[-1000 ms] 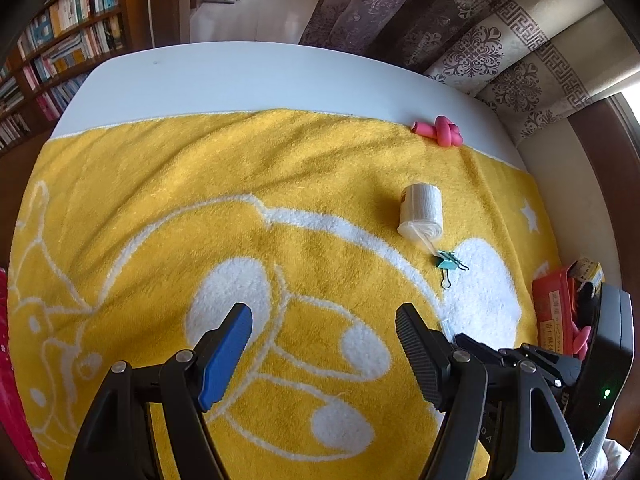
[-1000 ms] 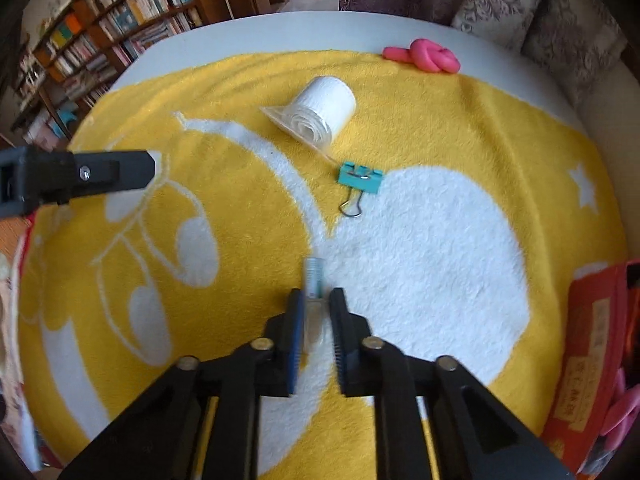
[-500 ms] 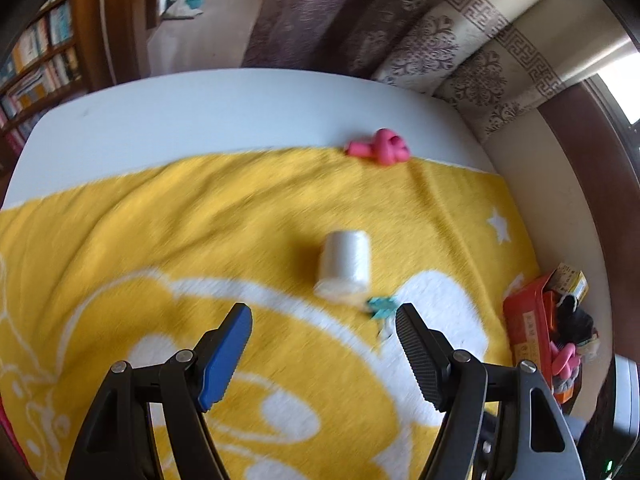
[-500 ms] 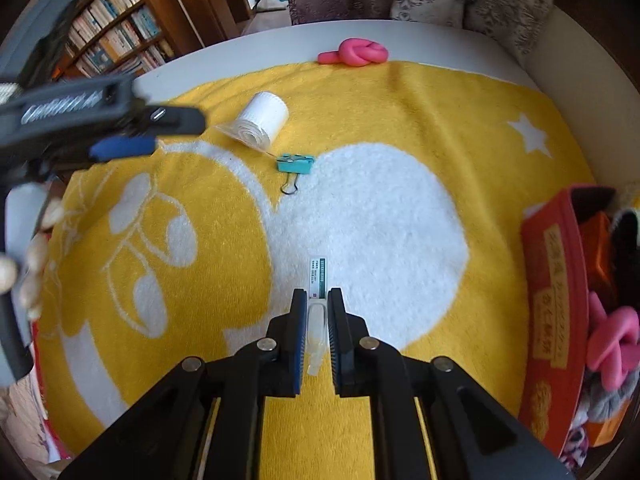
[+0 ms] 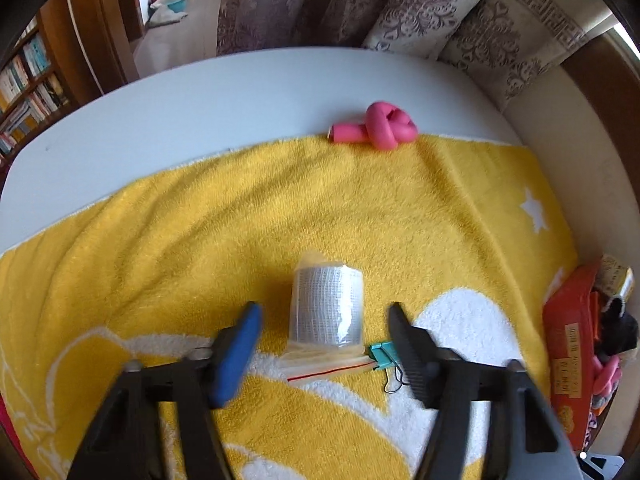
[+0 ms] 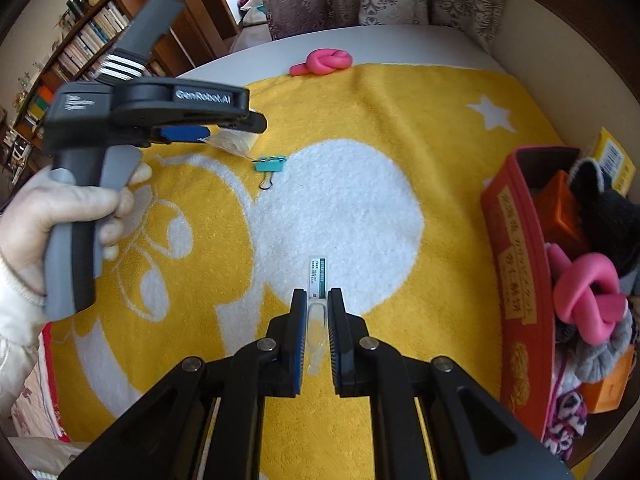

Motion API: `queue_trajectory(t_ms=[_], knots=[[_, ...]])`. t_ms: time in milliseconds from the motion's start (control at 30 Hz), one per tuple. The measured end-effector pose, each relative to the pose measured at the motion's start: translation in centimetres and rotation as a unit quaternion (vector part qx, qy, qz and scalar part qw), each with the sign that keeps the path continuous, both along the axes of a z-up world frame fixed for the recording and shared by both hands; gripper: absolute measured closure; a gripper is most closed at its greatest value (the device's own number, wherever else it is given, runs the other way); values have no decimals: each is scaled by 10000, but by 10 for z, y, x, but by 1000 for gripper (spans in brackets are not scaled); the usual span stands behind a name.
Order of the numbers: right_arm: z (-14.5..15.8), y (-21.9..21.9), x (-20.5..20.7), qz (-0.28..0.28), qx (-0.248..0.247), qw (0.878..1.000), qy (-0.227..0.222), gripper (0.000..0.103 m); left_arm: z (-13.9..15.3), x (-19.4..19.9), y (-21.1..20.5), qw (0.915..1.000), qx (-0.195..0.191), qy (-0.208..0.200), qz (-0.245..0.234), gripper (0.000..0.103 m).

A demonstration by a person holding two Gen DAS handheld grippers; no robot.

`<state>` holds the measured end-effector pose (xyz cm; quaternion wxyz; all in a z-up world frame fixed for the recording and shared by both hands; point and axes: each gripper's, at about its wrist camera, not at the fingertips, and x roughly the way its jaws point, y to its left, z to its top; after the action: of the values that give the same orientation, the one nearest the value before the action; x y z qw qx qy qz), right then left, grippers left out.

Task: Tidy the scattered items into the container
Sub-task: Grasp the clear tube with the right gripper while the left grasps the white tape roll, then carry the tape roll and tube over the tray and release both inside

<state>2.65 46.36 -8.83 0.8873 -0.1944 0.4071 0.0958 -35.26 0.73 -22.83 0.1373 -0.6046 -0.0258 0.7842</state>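
Note:
My left gripper (image 5: pixel 324 312) is open, its fingers either side of a white gauze roll in a clear bag (image 5: pixel 326 308) lying on the yellow towel (image 5: pixel 200 220). A teal binder clip (image 5: pixel 382 360) lies just right of the roll. My right gripper (image 6: pixel 318 300) is shut on a small clear plastic vial with a label (image 6: pixel 316 292), held above the towel (image 6: pixel 400 128). The red box (image 6: pixel 516 264) is at the right, holding several items. A pink knotted foam tube (image 5: pixel 376 126) lies at the towel's far edge; it also shows in the right wrist view (image 6: pixel 324 62).
The left gripper's body and the hand holding it (image 6: pixel 132 120) fill the left of the right wrist view, over the roll (image 6: pixel 234 140). The binder clip (image 6: pixel 270 164) lies beside it. Curtains (image 5: pixel 400 8) and a bookshelf (image 6: pixel 72 52) stand beyond the white table (image 5: pixel 200 100).
My left gripper has moved forward and right until its open fingers flank the gauze roll. My right gripper has lifted the vial and drawn back toward the red box.

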Motion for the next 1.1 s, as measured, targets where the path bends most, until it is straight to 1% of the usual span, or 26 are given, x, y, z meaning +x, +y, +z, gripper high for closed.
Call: queue_trajectory(t_ms=[33, 67, 300, 467, 633, 867, 1100], knots=[[0, -1, 0, 7, -46, 10000, 17, 92, -4, 0, 0, 10000, -27, -65, 32, 60], [1, -4, -1, -6, -45, 10000, -4, 92, -6, 1, -1, 9999, -2, -101, 44, 64], [10, -12, -8, 44, -52, 9999, -77, 92, 3, 11, -2, 9999, -84, 46, 71, 65], [19, -20, -19, 125, 12, 9998, -134, 92, 21, 25, -2, 9998, -51, 149, 120, 65], [32, -31, -32, 205, 102, 9995, -225, 92, 40, 41, 9, 9997, 32, 235, 77, 65], [52, -58, -53, 251, 213, 9988, -365, 92, 67, 71, 54, 9992, 92, 372, -148, 65], [84, -108, -74, 48, 413, 9973, -598, 92, 97, 107, 109, 9974, 238, 502, -468, 64]])
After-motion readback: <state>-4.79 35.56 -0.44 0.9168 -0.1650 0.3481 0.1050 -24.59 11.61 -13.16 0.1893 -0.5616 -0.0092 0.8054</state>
